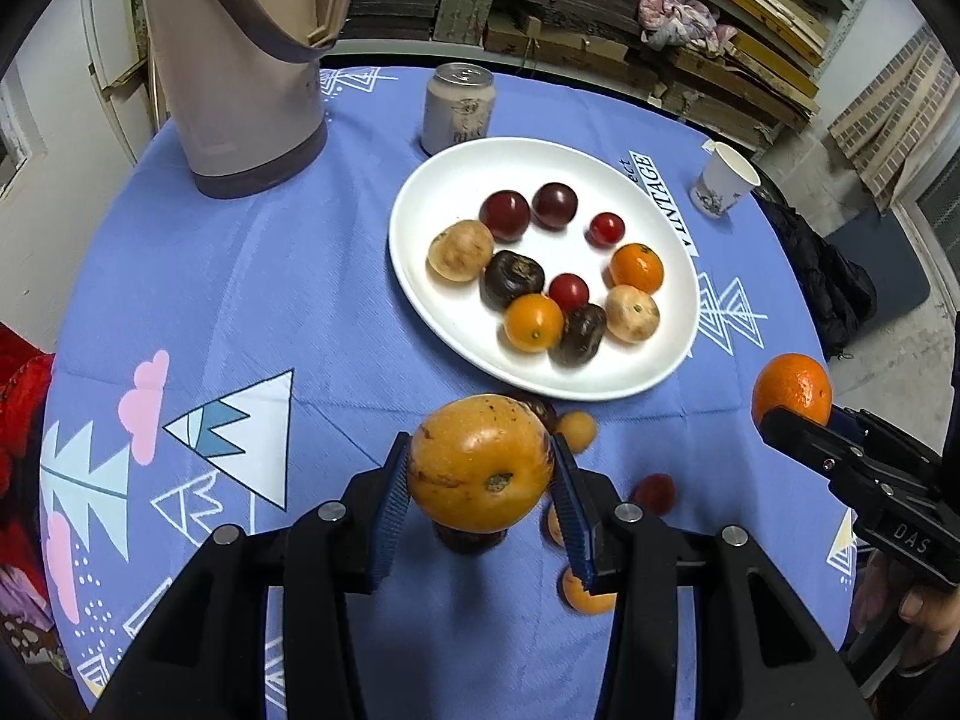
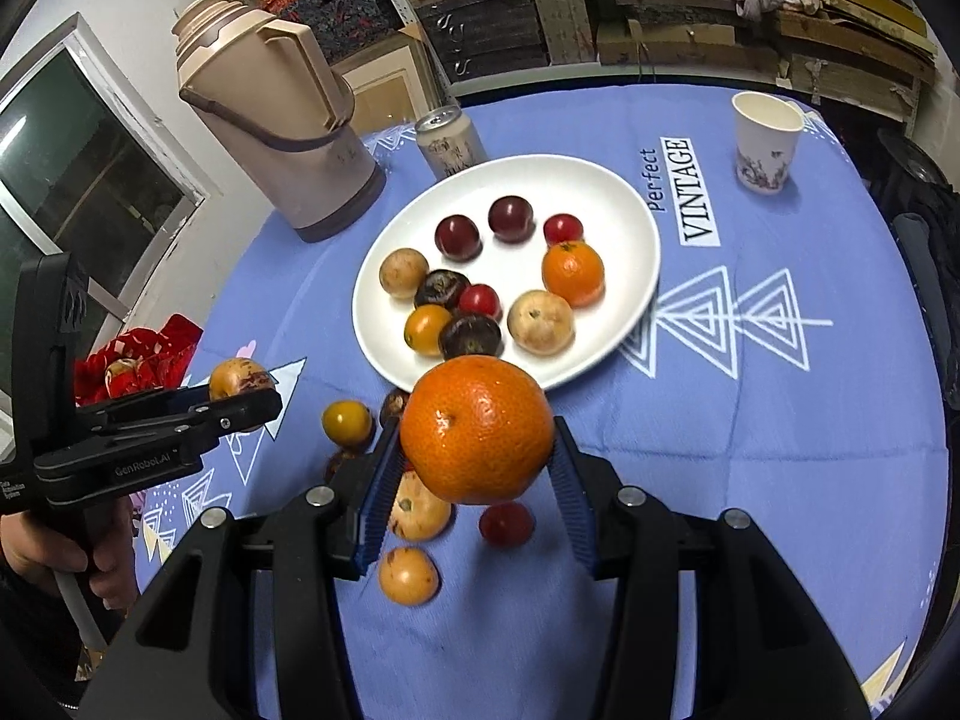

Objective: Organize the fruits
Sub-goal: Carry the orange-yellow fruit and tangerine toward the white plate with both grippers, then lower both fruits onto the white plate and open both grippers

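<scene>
Left gripper (image 1: 480,468): I have it pinching a yellow fruit (image 1: 480,462), raised off the cloth (image 1: 240,276).
Right gripper (image 2: 477,450): pinching an orange (image 2: 477,429), likewise raised.
Plate (image 1: 456,180): mid-table, sorted fruit, my likely drop point.
Loose fruit (image 2: 408,573): near edge, waiting.

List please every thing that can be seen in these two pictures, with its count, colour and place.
plate: one, white, mid-table, holding ten fruits: red, dark, tan, orange
loose fruits: several, tan, yellow, red, dark, on the cloth near the grippers
thermos: one, beige, far left
can: one, silver, behind the plate
cup: one, white paper, far right
tablecloth: one, blue, patterned
shelves: cardboard stacks, behind the table
left gripper: black, shut on a yellow-brown fruit
right gripper: black, shut on an orange
hand: one, on the left gripper's handle
</scene>
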